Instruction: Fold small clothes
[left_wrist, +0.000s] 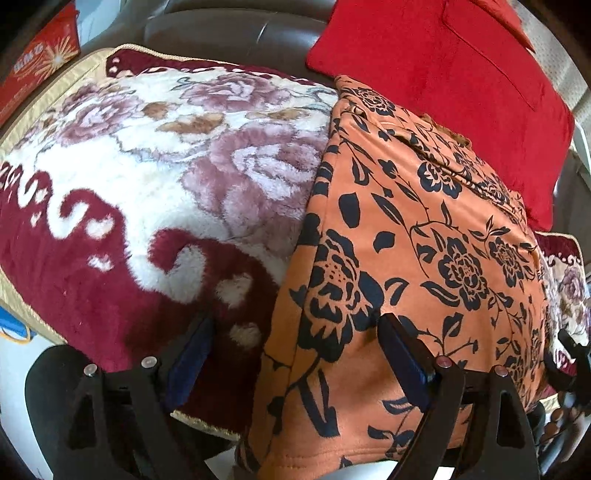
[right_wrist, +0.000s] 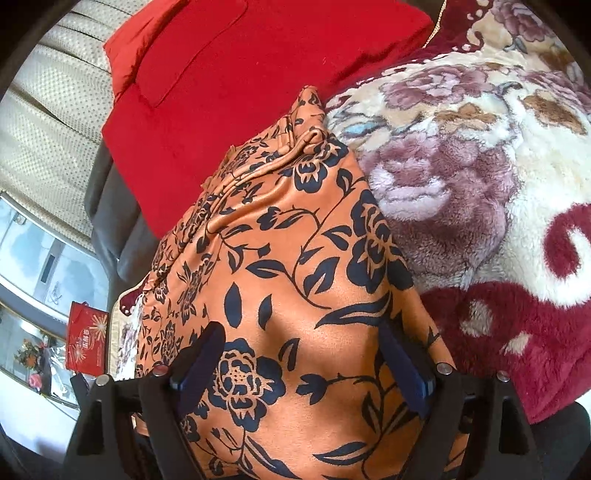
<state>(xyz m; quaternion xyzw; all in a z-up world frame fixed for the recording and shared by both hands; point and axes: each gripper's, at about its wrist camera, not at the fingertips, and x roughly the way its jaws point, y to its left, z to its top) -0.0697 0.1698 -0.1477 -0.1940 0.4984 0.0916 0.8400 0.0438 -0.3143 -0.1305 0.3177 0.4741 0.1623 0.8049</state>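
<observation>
An orange garment (left_wrist: 424, 229) with a black flower print lies spread flat on a plush flowered blanket (left_wrist: 166, 184). My left gripper (left_wrist: 295, 317) hovers open over the garment's near left edge. Its left finger is above the blanket and its right finger above the orange cloth. Nothing is pinched between its blue pads. In the right wrist view, the right gripper (right_wrist: 301, 326) stands open just above the near part of the garment (right_wrist: 277, 258), both fingers over the orange cloth. The garment's far end is bunched into small folds. To its right lies the blanket (right_wrist: 480, 184).
A red cushion (left_wrist: 443, 74) leans behind the garment against the sofa back (left_wrist: 221, 33). A red printed box (left_wrist: 40, 66) sits at the far left. The right wrist view shows the cushion (right_wrist: 221, 74), a dotted curtain (right_wrist: 48, 110) and a red box (right_wrist: 86, 341).
</observation>
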